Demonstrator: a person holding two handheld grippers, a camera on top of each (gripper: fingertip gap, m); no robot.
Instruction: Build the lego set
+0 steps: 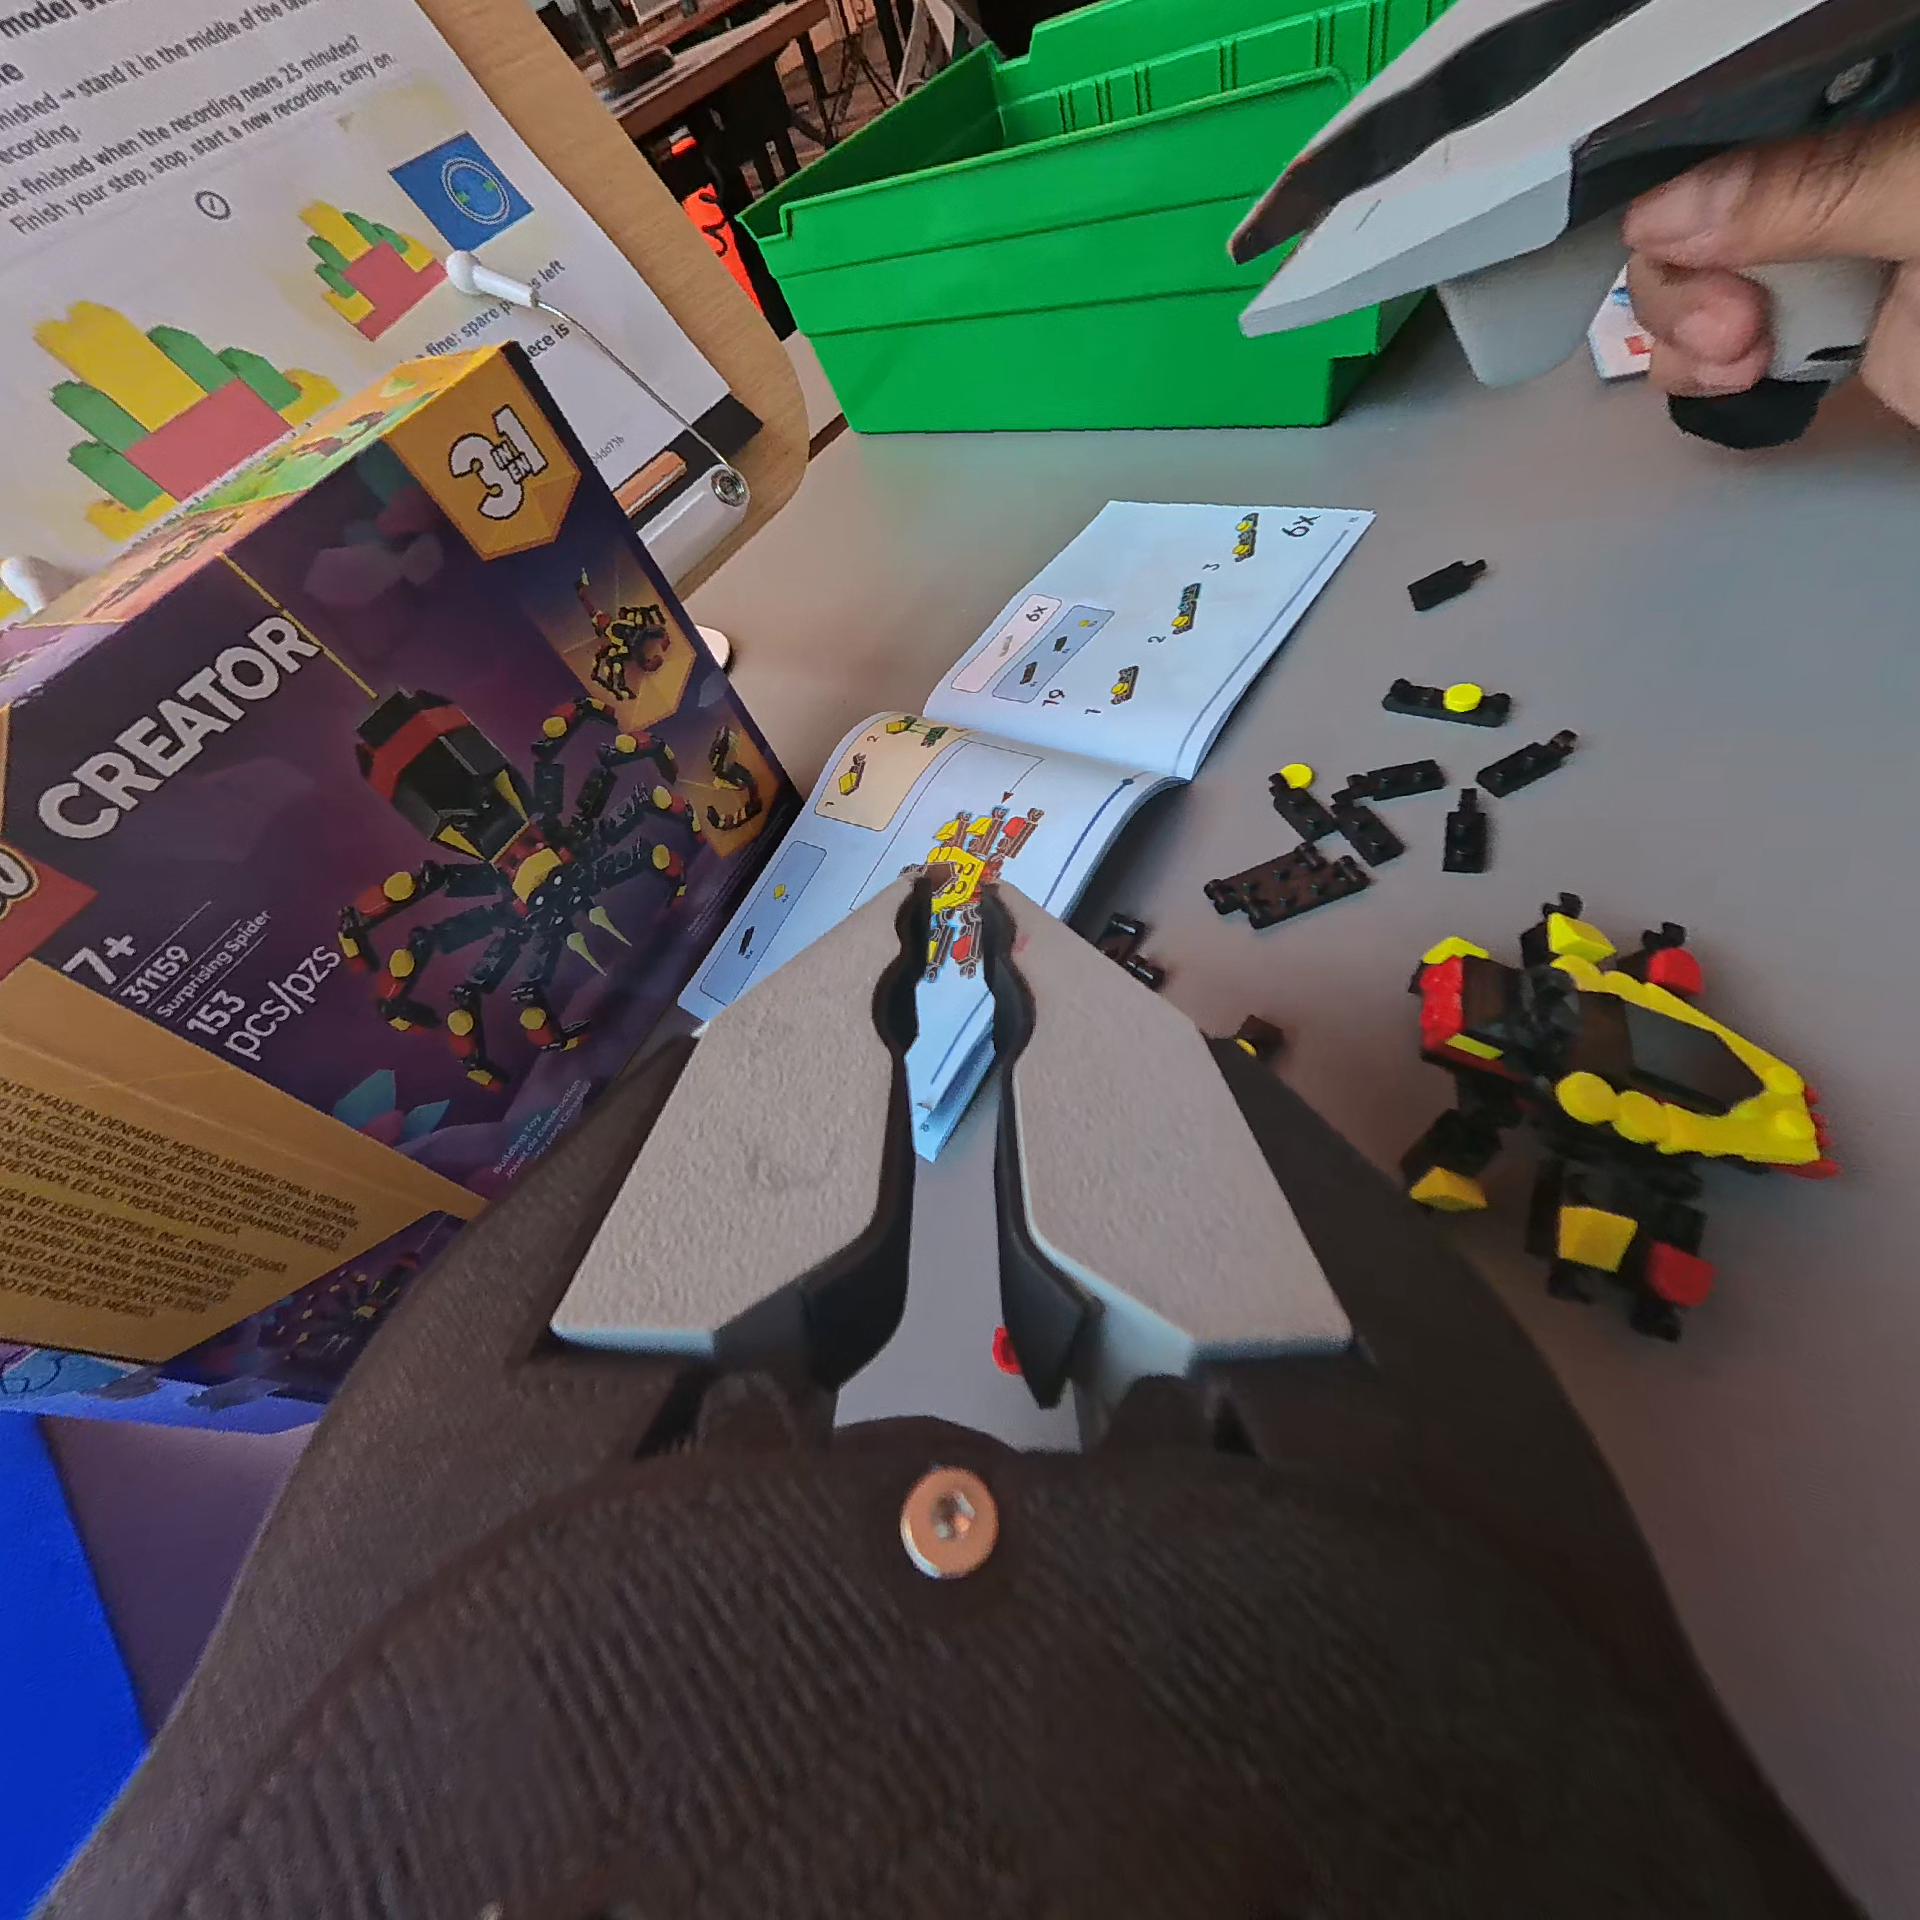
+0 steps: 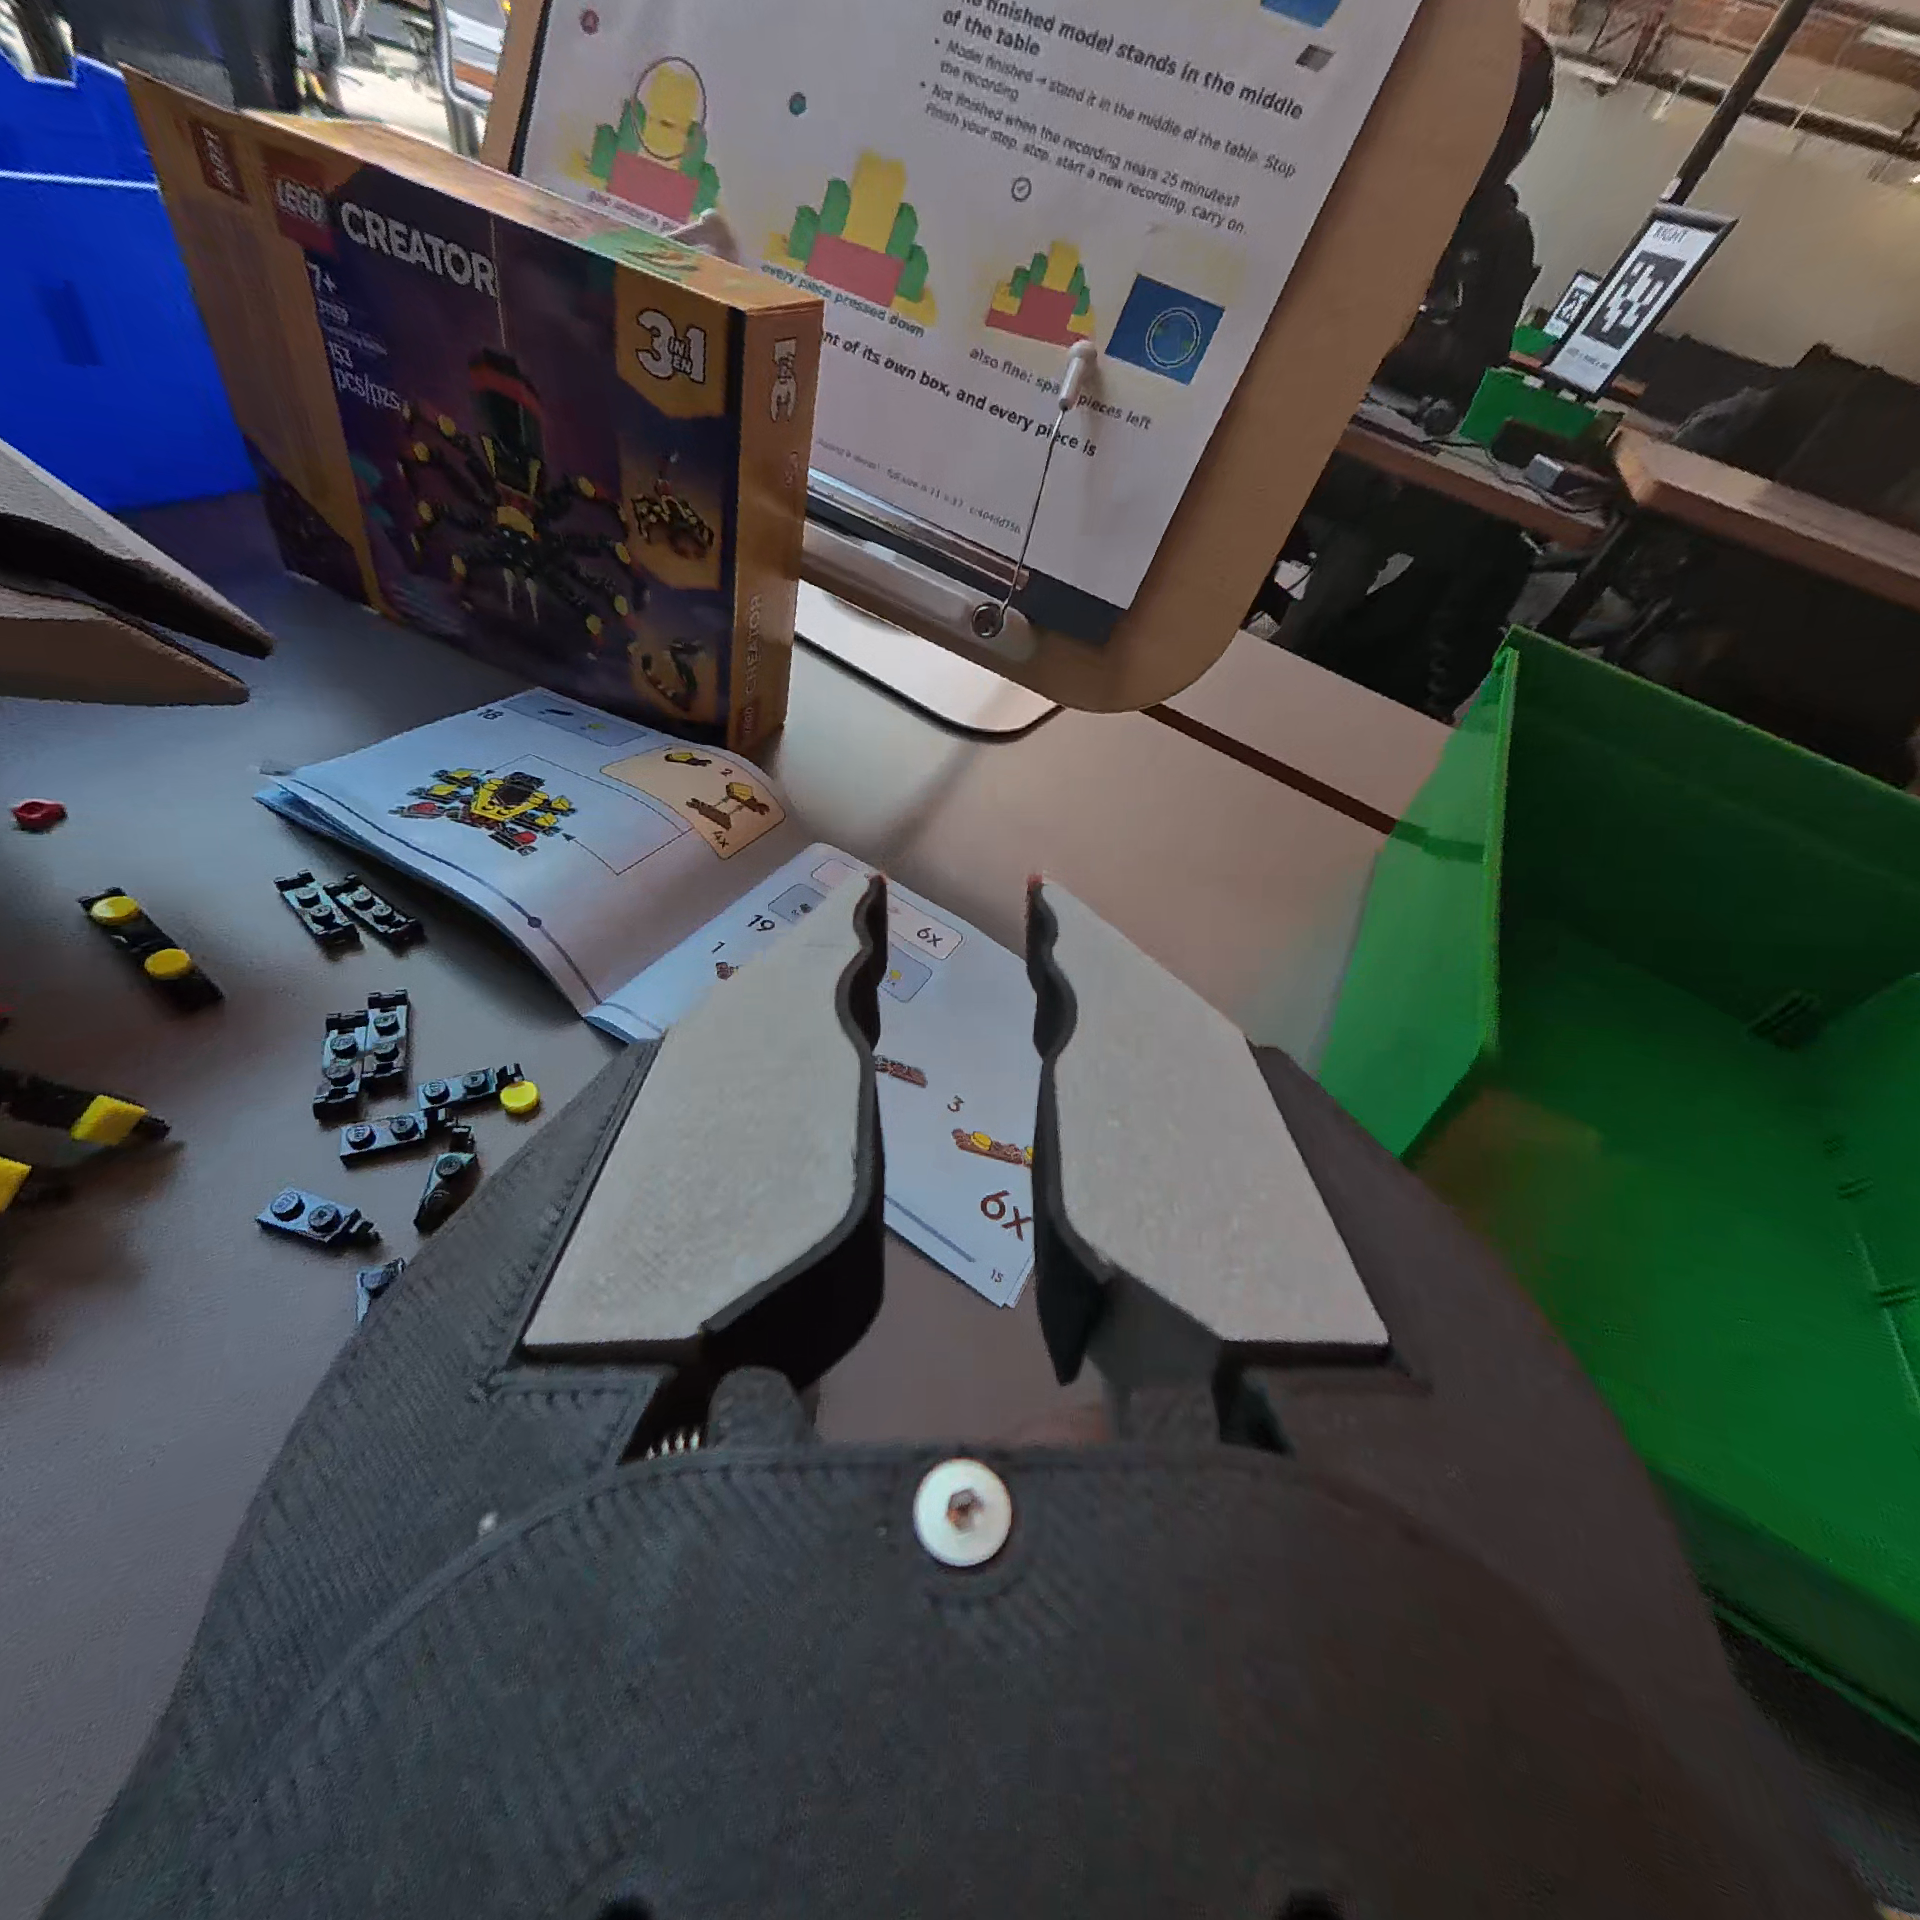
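A part-built black, yellow and red model lies on the grey table; its edge shows in the right wrist view. Several loose black plates, some with yellow round tiles, lie beside it. The open instruction booklet lies in the middle. My left gripper is empty, its jaws a narrow gap apart, above the booklet's left page. My right gripper is open and empty over the right page; it also shows, held by a hand, in the left wrist view.
The set's box stands at the back left. A board with an instruction sheet stands behind it. A green bin stands at the right, a blue bin at the far left. A small red piece lies alone. Left tips to right tips: about 15 cm.
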